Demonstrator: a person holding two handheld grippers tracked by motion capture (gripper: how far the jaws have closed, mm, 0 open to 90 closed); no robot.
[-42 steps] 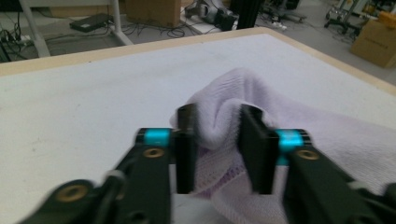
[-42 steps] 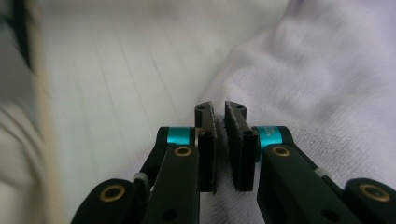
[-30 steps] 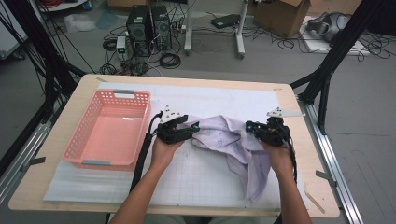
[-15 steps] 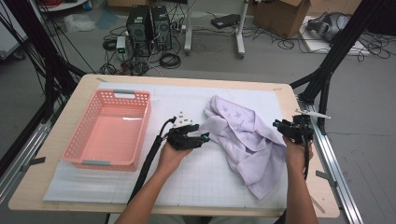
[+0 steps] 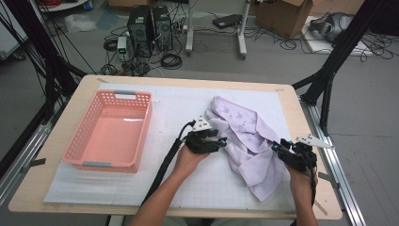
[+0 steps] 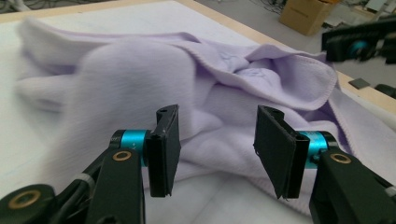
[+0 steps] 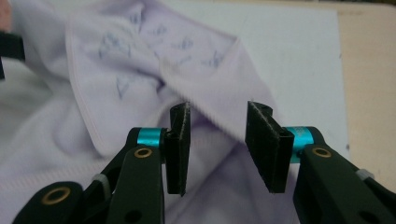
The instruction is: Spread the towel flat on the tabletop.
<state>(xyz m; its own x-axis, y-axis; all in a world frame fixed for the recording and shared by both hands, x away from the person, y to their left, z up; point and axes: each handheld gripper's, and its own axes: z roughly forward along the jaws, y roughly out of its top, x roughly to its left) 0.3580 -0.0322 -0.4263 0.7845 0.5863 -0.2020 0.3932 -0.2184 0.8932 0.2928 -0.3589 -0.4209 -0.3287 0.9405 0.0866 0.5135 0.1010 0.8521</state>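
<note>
Table | both forearms level | left claw, right claw released beside towel

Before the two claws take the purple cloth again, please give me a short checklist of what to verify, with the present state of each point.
1. Left claw open: ok; the jaws stand apart, having just closed a little, with nothing pinched.
2. Right claw open: ok; gap between the pads, nothing pressed.
3. Crumpled pale purple fleece cloth within reach of both: ok; it lies between the two claws on the white gridded mat.
4. Cloth lies flat: not ok; it is bunched and folded over itself.
5. A clear cloth edge in front of each claw: ok for the right, a hem runs past its jaws; cannot tell for the left.
6. Pink perforated plastic basket away from the cloth: ok.
</note>
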